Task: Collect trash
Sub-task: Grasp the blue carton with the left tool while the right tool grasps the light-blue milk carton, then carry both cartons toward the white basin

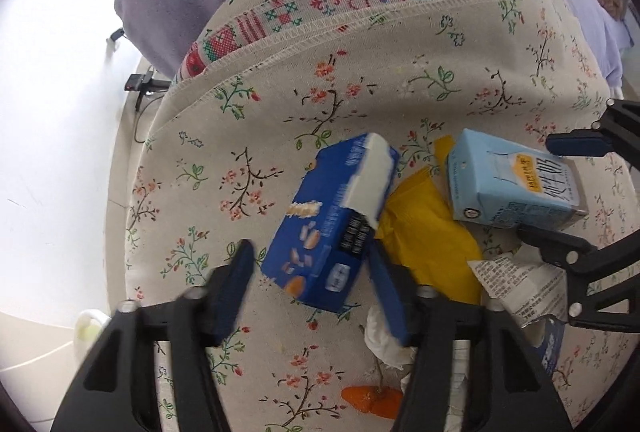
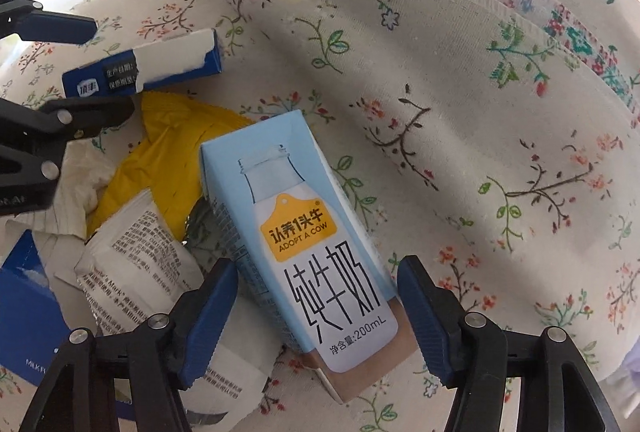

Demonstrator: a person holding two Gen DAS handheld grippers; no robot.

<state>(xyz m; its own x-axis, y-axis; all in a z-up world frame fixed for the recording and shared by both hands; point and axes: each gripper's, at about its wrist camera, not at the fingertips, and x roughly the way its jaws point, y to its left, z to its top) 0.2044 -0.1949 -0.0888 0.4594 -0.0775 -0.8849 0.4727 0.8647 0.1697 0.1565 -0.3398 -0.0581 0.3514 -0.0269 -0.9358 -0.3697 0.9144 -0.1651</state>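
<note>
On a floral cloth [image 1: 400,79] draped over what looks like a cushioned seat, litter lies heaped: the left gripper [image 1: 310,290] straddles a dark blue carton [image 1: 320,228], pads not yet pressing. The right gripper [image 2: 318,306] stands open around a pale blue milk carton [image 2: 304,224], beside a yellow wrapper [image 2: 168,159]. Pale floor [image 1: 52,151] shows beyond.

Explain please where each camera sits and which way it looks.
Left wrist: sits on the left hand-held gripper, looks steeply down at the dark blue box between its fingers; the right hand-held gripper shows at the edge.
Right wrist: sits on the right hand-held gripper, looks down at the light blue milk carton.
Shared: both cartons, yellow wrapper, floral tablecloth.
</note>
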